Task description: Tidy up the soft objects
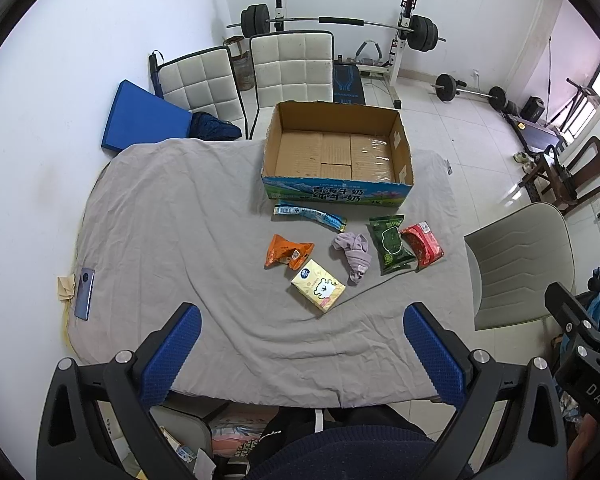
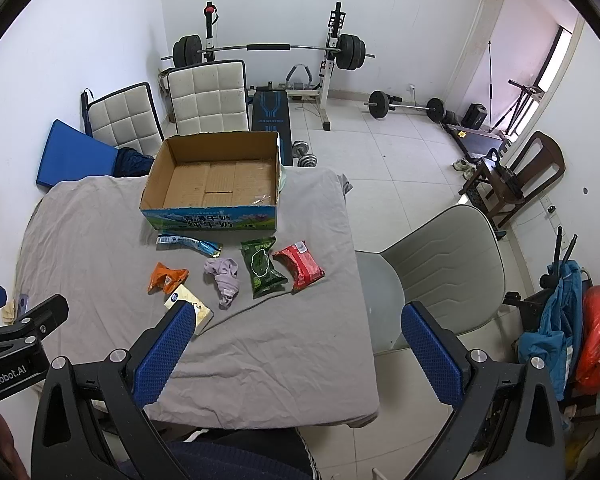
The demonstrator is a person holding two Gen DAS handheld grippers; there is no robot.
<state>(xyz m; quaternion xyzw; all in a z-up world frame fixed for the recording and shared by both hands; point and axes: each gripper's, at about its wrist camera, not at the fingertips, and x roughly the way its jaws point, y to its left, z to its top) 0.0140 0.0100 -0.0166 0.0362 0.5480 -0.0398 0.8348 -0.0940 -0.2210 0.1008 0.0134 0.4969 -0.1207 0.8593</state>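
Observation:
An open empty cardboard box point(image 1: 337, 154) point(image 2: 216, 178) stands at the far side of the grey-covered table point(image 1: 180, 240) point(image 2: 280, 340). In front of it lie a blue tube pack point(image 1: 309, 215) point(image 2: 188, 243), an orange pouch point(image 1: 287, 256) point(image 2: 167, 276), a yellow tissue pack point(image 1: 318, 285) point(image 2: 202, 312), a crumpled lilac cloth point(image 1: 354, 254) point(image 2: 223, 276), a green pack point(image 1: 390, 243) point(image 2: 262, 266) and a red pack point(image 1: 422, 243) point(image 2: 299, 266). My left gripper point(image 1: 302, 344) is open and empty above the near edge. My right gripper point(image 2: 296, 344) is open and empty, over the table's near right.
A phone point(image 1: 85, 293) lies at the table's left edge. A grey chair point(image 1: 516, 268) point(image 2: 440, 272) stands right of the table, two white chairs point(image 1: 260, 76) and a blue mat point(image 1: 144, 120) behind it. Weight bench and barbells are further back.

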